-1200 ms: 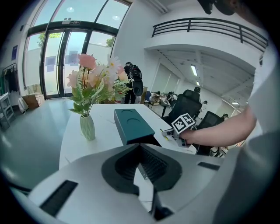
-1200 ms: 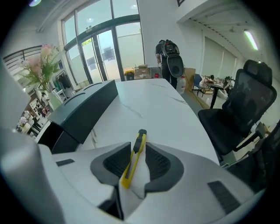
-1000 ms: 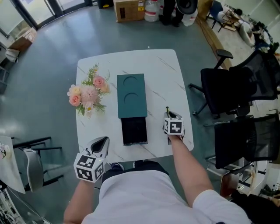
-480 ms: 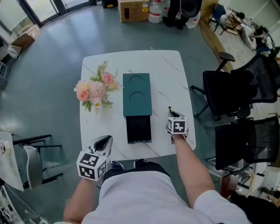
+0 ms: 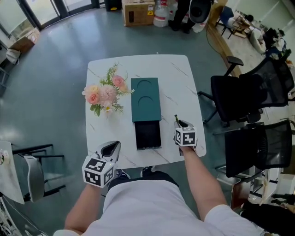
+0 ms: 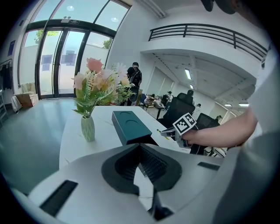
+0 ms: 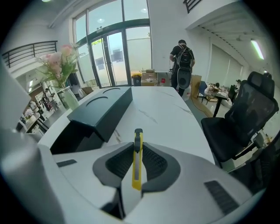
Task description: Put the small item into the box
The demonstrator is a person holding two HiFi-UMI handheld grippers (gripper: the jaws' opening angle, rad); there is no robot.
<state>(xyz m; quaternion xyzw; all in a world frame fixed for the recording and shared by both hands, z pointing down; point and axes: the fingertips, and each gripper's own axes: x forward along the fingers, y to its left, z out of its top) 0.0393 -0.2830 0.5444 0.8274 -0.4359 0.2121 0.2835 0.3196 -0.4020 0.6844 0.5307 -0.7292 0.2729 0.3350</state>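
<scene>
A dark green box (image 5: pixel 146 107) lies along the middle of the white marble table (image 5: pixel 184 92), its black drawer (image 5: pixel 148 135) slid out toward me. A slim yellow utility knife (image 7: pixel 137 157) stands clamped between the pads of my right gripper (image 7: pixel 137 151), which is shut on it. In the head view that right gripper (image 5: pixel 179 123) hovers just right of the drawer, the knife (image 5: pixel 176 120) pointing away from me. My left gripper (image 5: pixel 110 150) is shut and empty near the table's front left edge; the box (image 6: pixel 130 126) lies ahead of it.
A vase of pink flowers (image 5: pixel 107 93) stands left of the box. Two black office chairs (image 5: pixel 249 97) sit right of the table. Another chair (image 5: pixel 32 166) is at lower left. A cardboard box (image 5: pixel 137 12) rests on the floor beyond the table.
The right gripper has stayed beside the drawer with the knife. The view has shifted slightly; the left gripper has hardly moved.
</scene>
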